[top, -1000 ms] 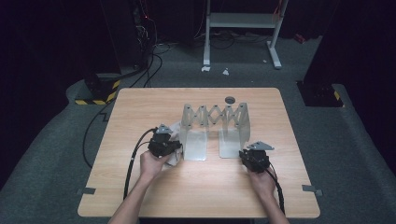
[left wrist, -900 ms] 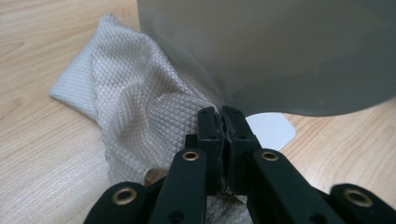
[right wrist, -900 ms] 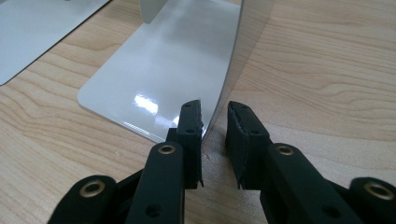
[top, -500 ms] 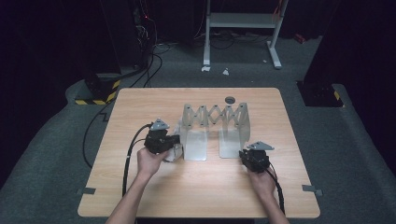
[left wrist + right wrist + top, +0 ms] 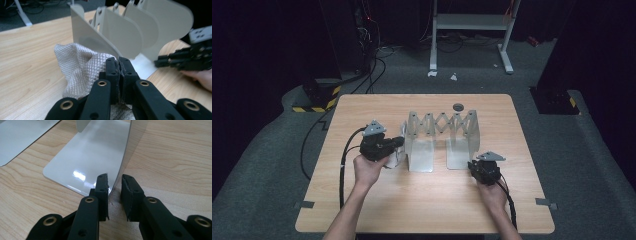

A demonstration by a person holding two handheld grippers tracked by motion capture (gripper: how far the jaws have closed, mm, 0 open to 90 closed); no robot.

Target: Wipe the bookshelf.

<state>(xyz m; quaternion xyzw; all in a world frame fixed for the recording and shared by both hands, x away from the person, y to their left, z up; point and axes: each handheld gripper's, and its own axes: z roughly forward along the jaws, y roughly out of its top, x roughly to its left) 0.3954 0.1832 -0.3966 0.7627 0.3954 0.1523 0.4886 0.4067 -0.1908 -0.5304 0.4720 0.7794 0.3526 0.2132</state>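
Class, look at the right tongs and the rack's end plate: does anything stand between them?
Nothing visible does. The right tongs are open, and the thin edge of the metal rack's end plate already sits between their jaws, over bare table.

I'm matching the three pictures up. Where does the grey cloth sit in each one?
High view: grey cloth left of centre, under the left gripper, beside the metal rack.
Left gripper view: lower centre-left, pinched in the shut jaws.
Right gripper view: not in it.
Shared landmark: the rack's pale upright plates.
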